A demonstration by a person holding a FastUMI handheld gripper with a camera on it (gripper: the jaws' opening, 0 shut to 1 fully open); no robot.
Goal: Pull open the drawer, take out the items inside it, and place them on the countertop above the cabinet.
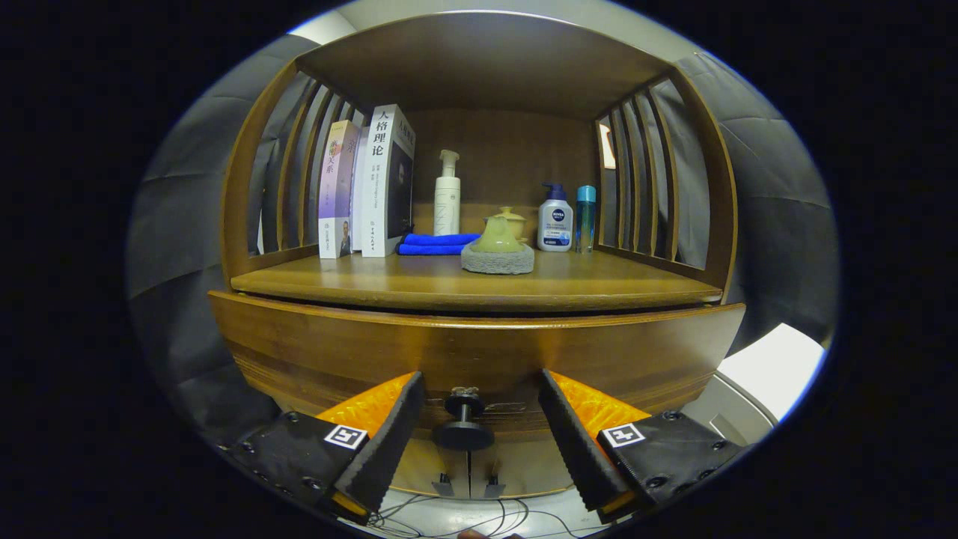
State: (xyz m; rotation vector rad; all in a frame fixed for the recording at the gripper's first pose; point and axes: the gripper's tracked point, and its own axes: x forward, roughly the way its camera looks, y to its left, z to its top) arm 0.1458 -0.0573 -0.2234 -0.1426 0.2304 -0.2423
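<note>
Straddling drawer knob (464, 423) — gripper (474, 427) open, wooden drawer (479, 352) shut

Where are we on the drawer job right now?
Nothing is done yet: the drawer looks shut. In hand: the tool is open, its fingers either side of the drawer knob, not gripping. Left: pull it open, move the contents to the countertop.

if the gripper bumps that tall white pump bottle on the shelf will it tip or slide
The pump bottle looks tall and narrow-based, so it would probably tip rather than slide. Its plastic looks smooth, likely slippery. The gripper is open around the drawer knob, well below it.
</note>
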